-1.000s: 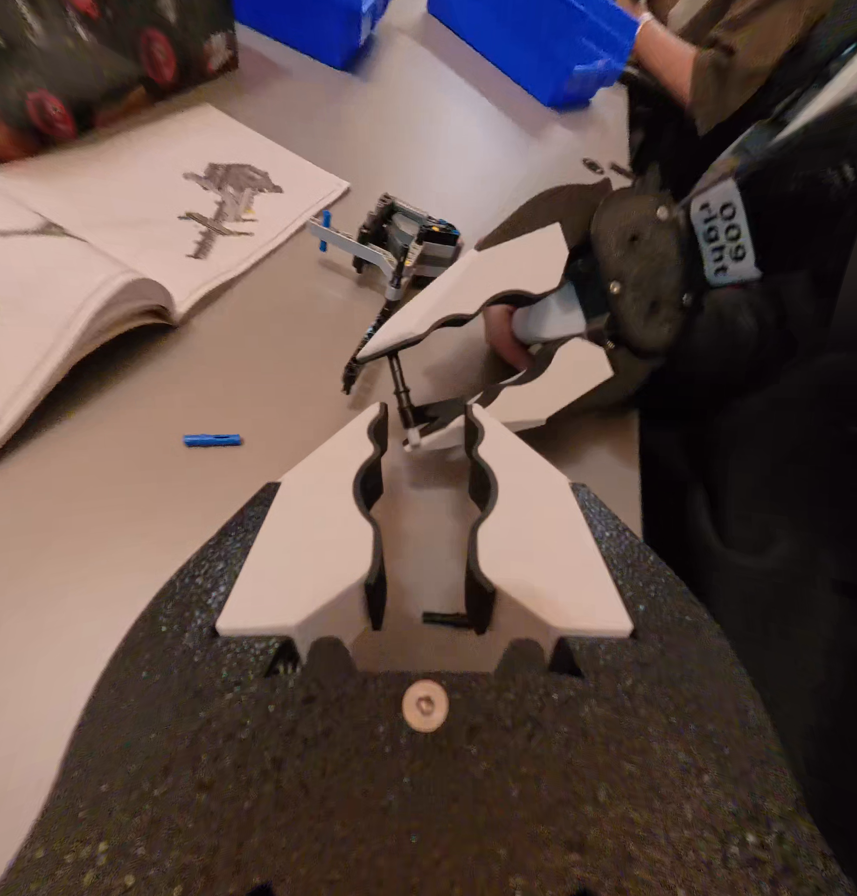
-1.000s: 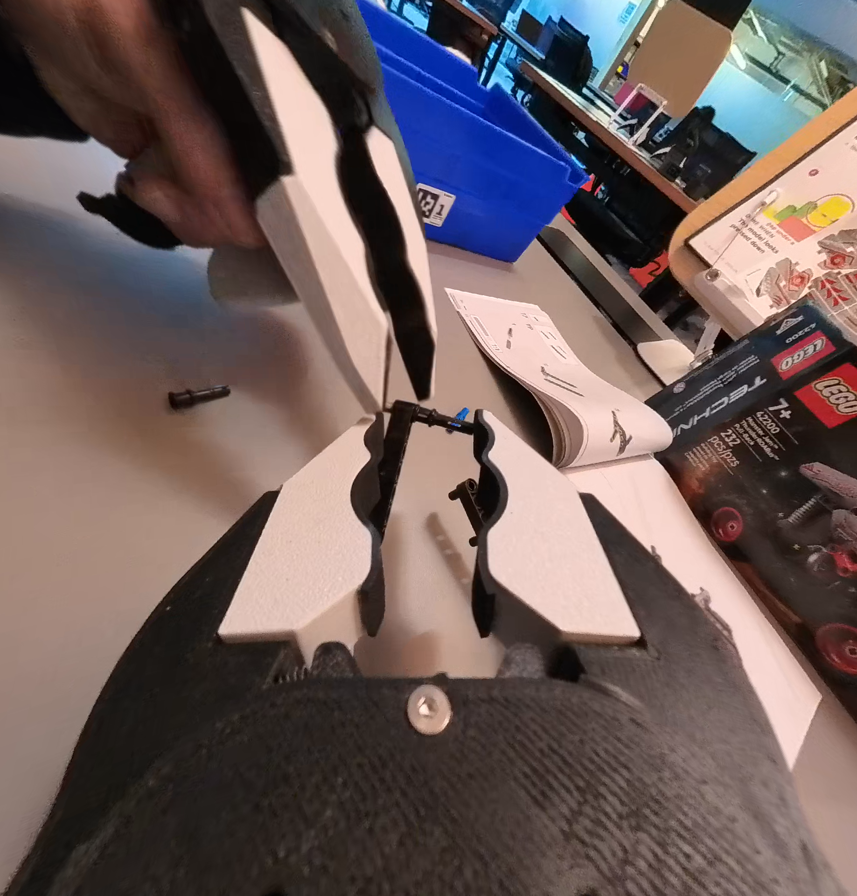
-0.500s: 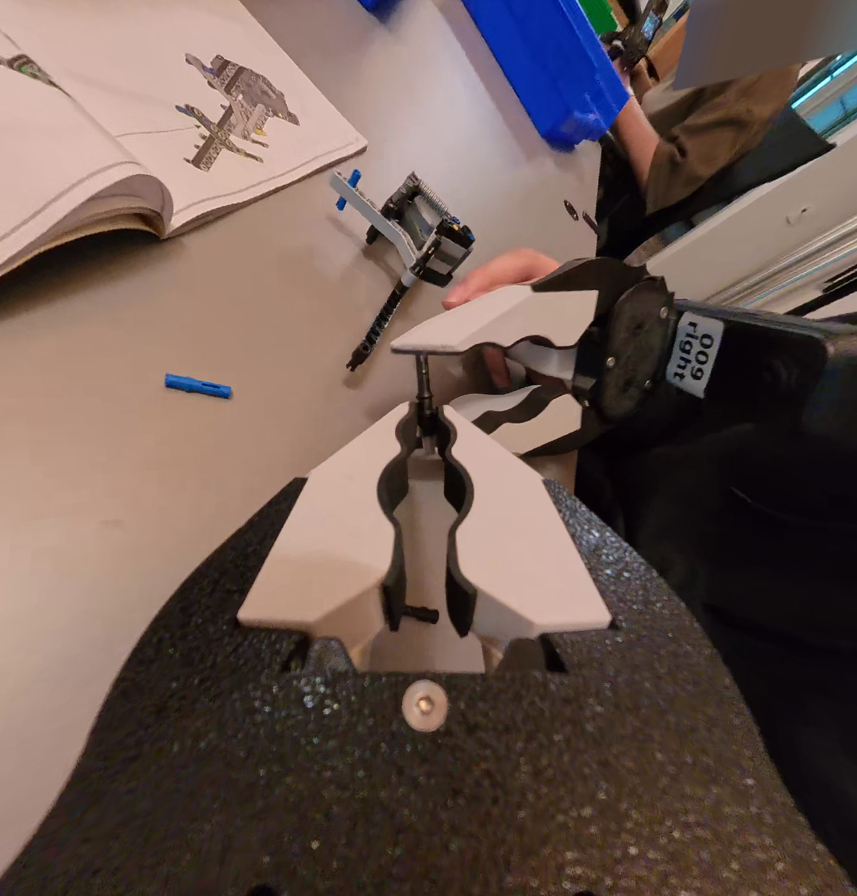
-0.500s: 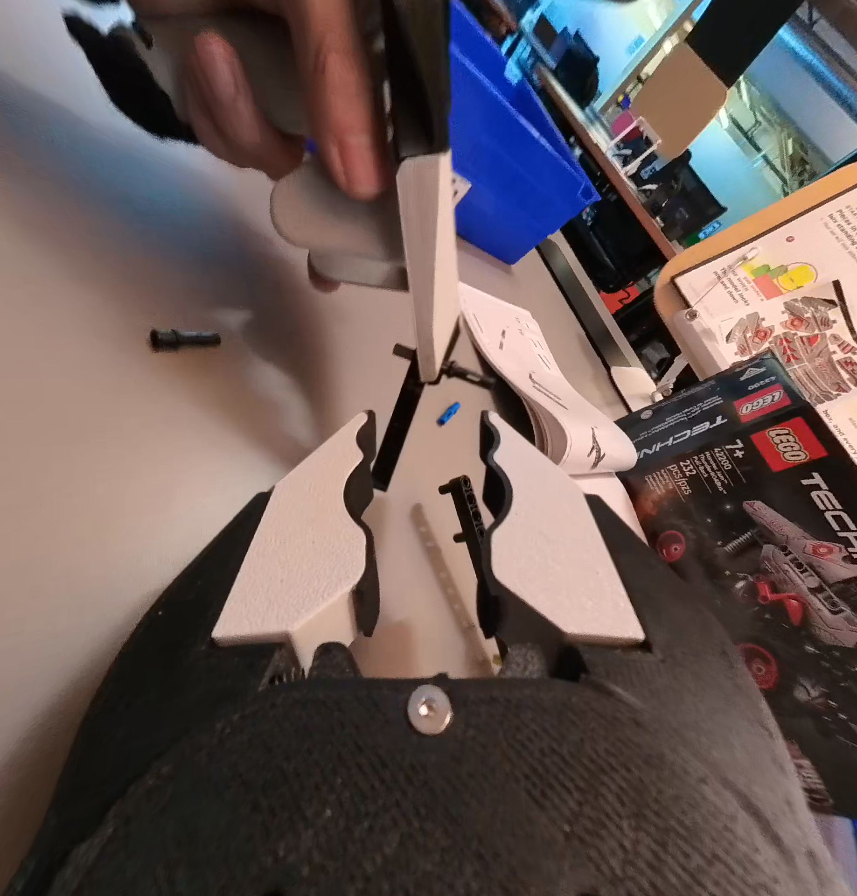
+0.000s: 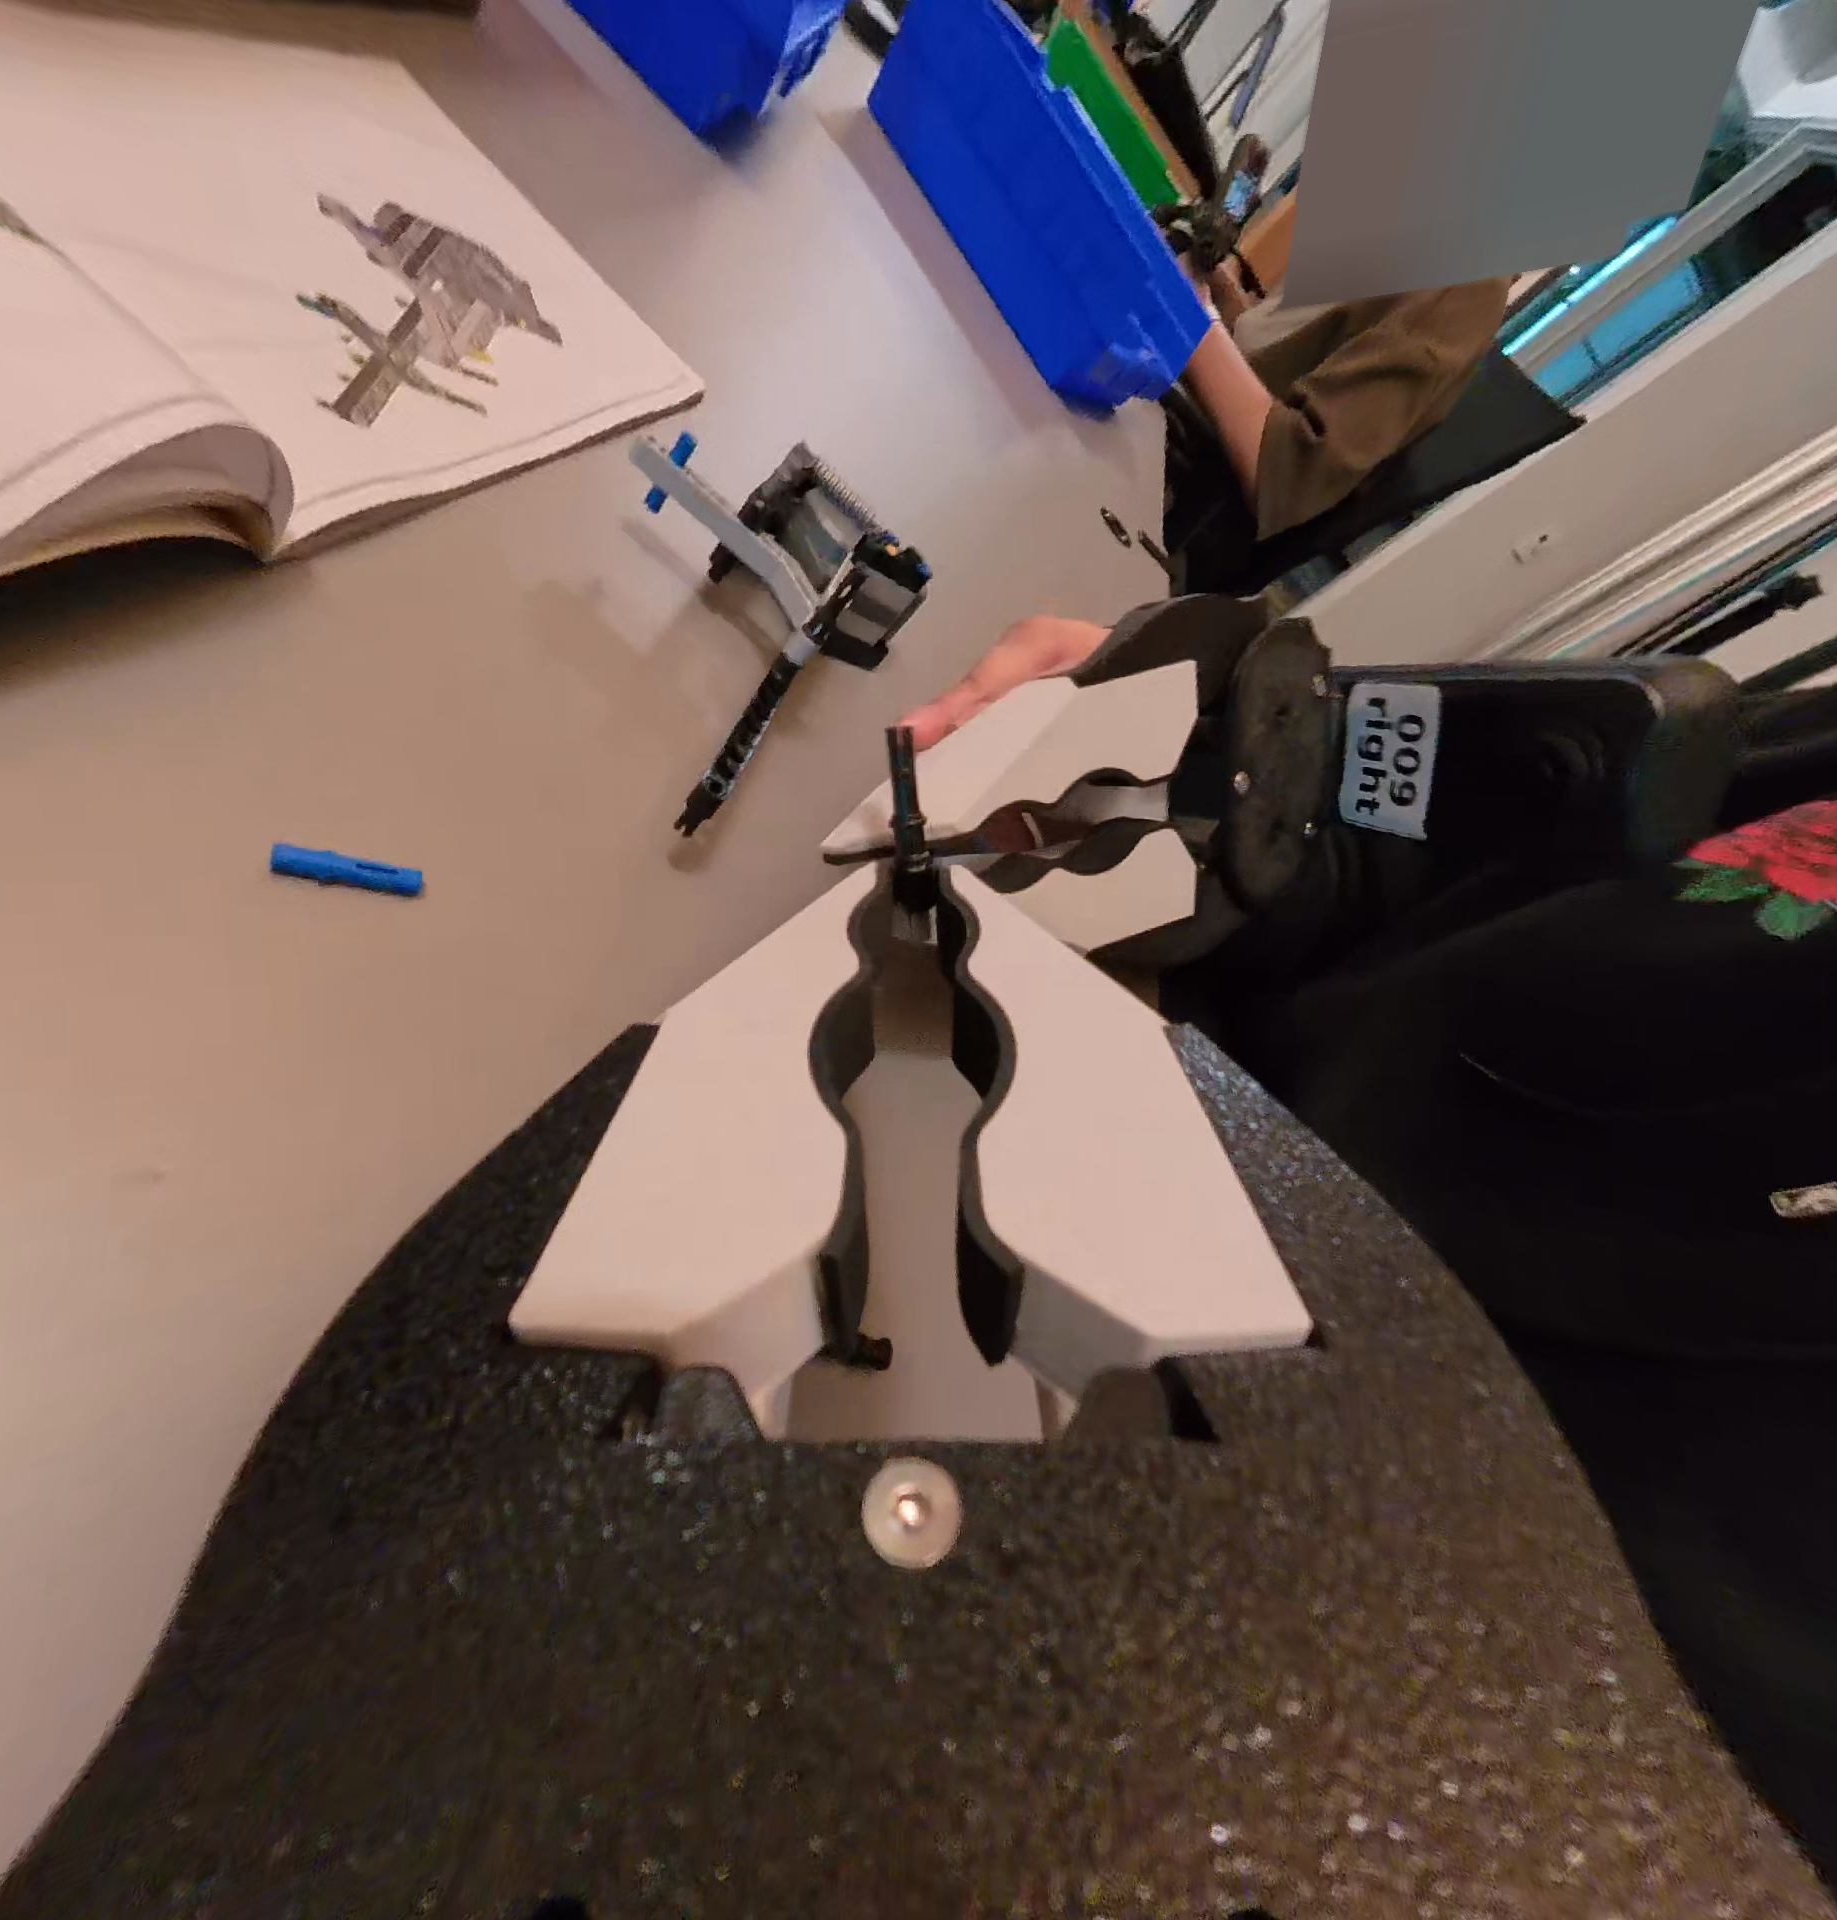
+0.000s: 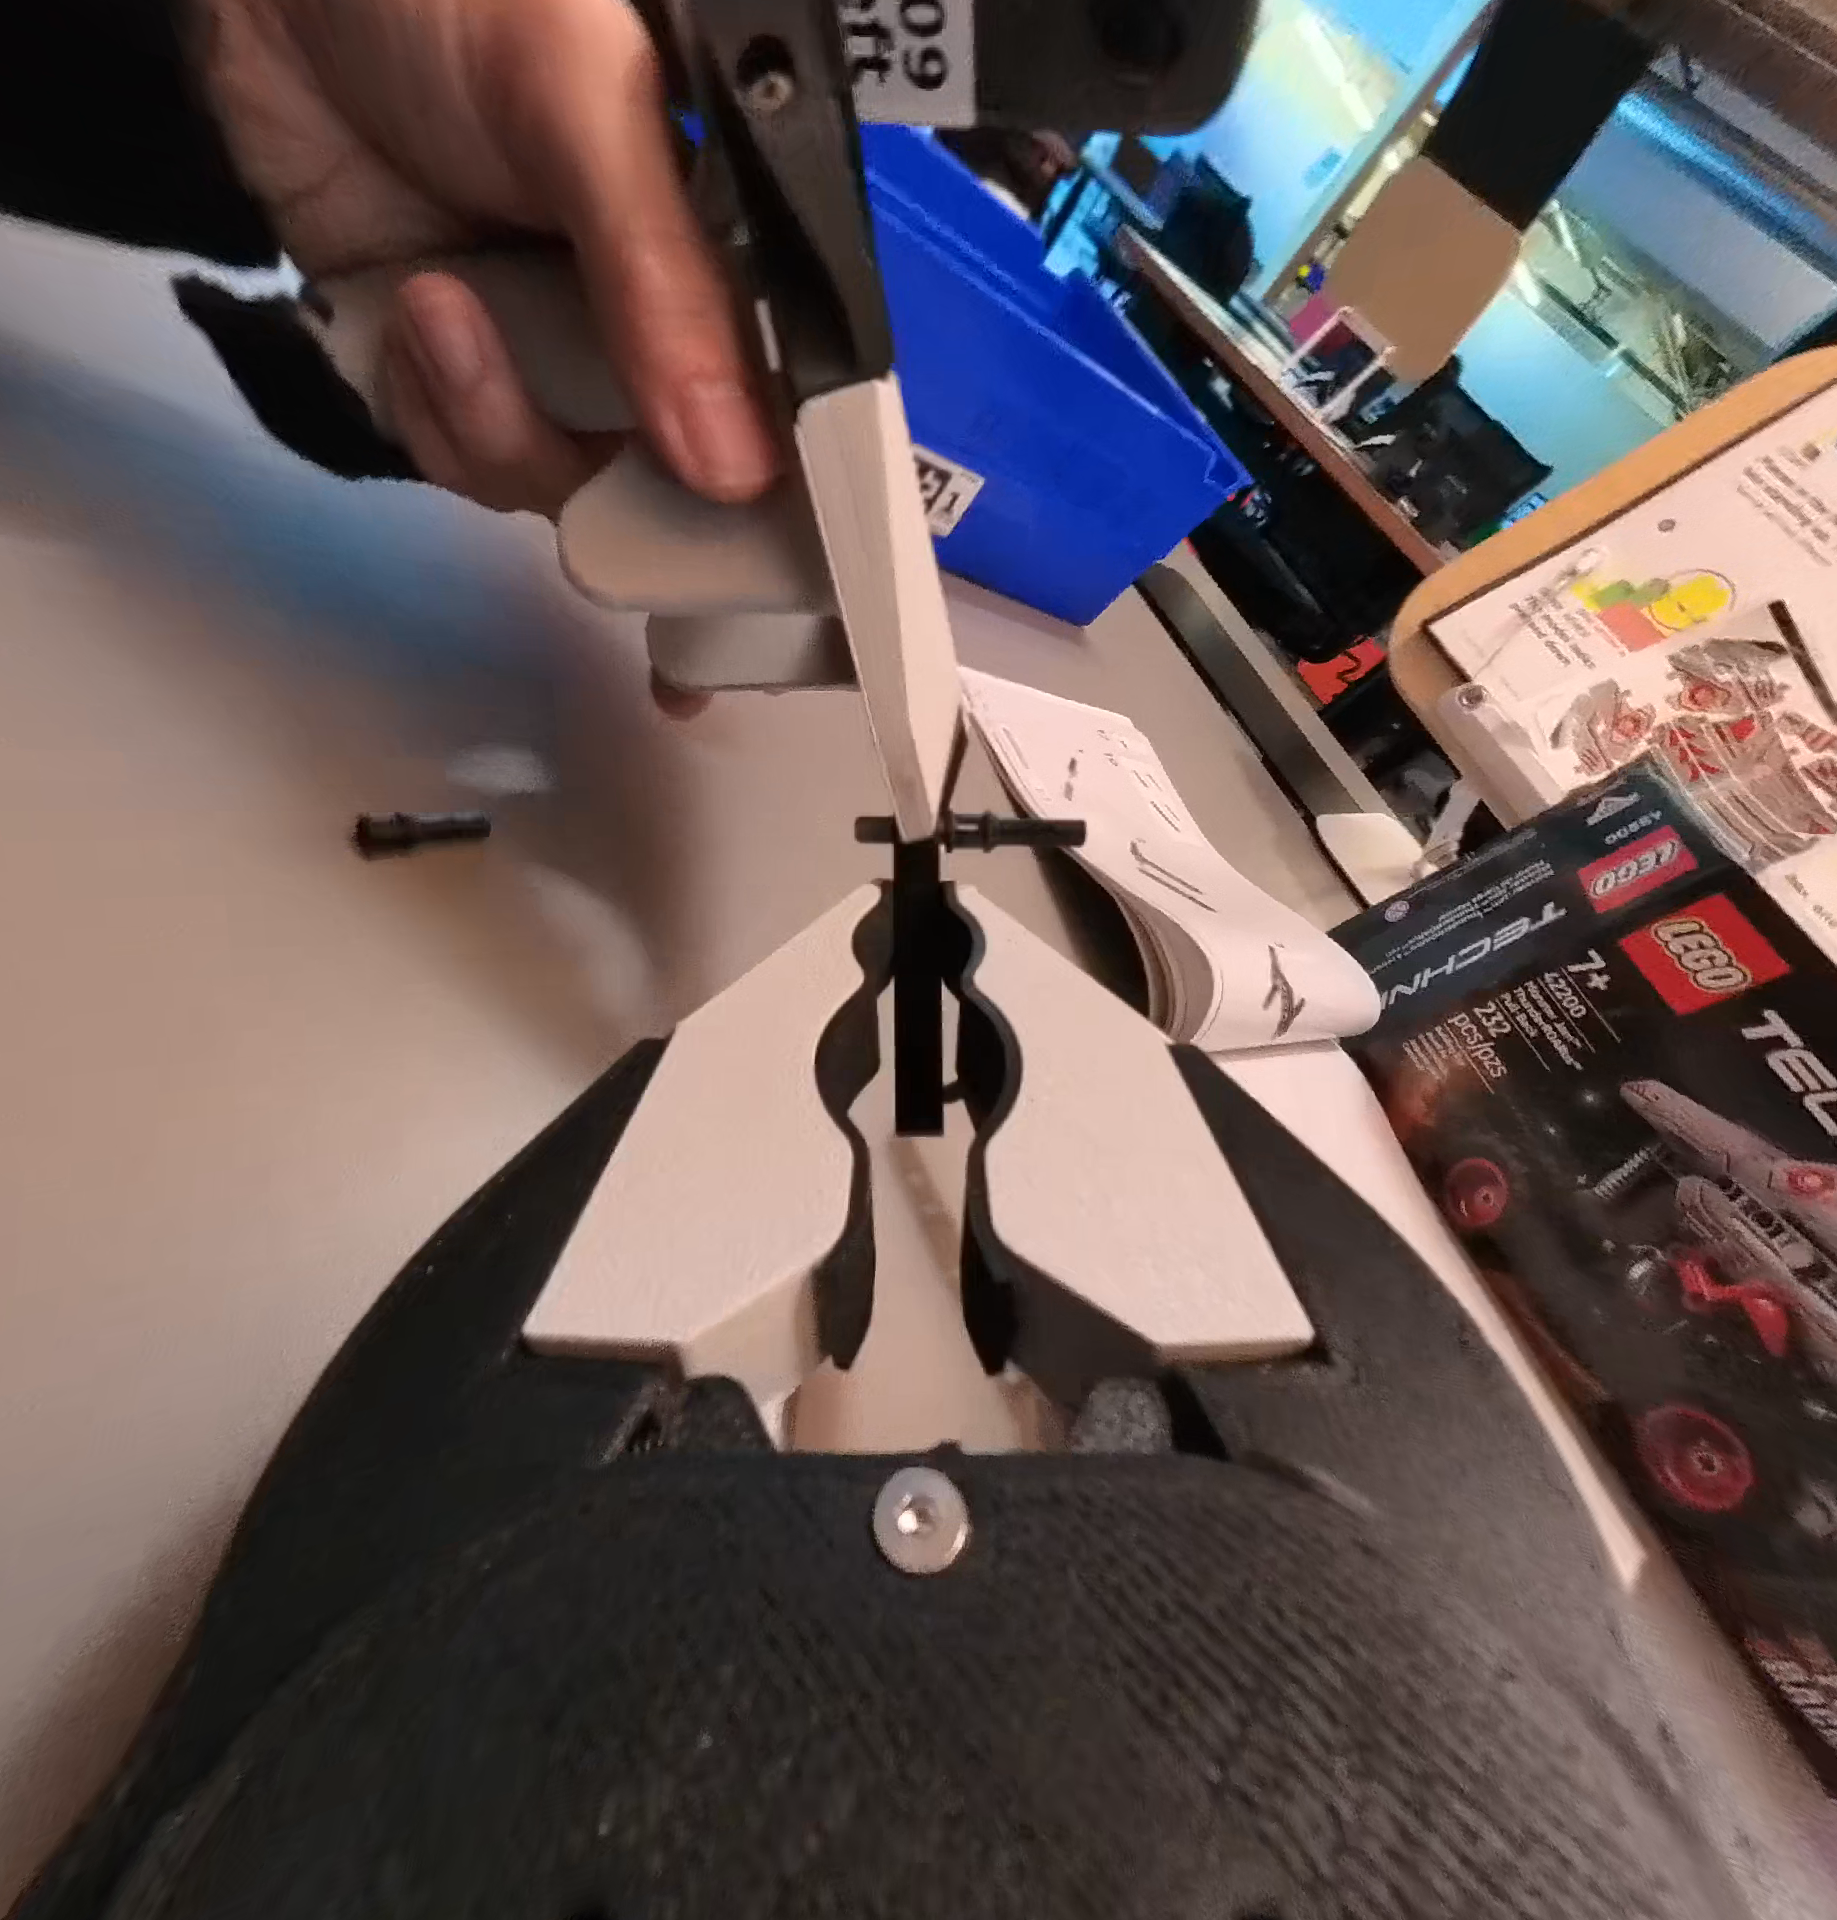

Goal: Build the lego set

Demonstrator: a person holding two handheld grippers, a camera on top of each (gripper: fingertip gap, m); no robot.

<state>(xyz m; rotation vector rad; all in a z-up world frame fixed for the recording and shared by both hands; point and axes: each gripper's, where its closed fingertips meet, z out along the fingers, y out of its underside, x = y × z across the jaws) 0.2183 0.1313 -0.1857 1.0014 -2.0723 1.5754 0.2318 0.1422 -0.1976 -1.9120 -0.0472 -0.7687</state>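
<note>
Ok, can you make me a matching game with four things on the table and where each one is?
Things:
1. blue pin
2. black beam
3. booklet
4. half-built model

Places:
A. lying open at the far left of the table
B. pinched in the right tool
C. lying alone on bare table, left of the left tool
D. resting on the table just past the booklet's corner

Pairs: 1-C, 2-B, 3-A, 4-D
</note>
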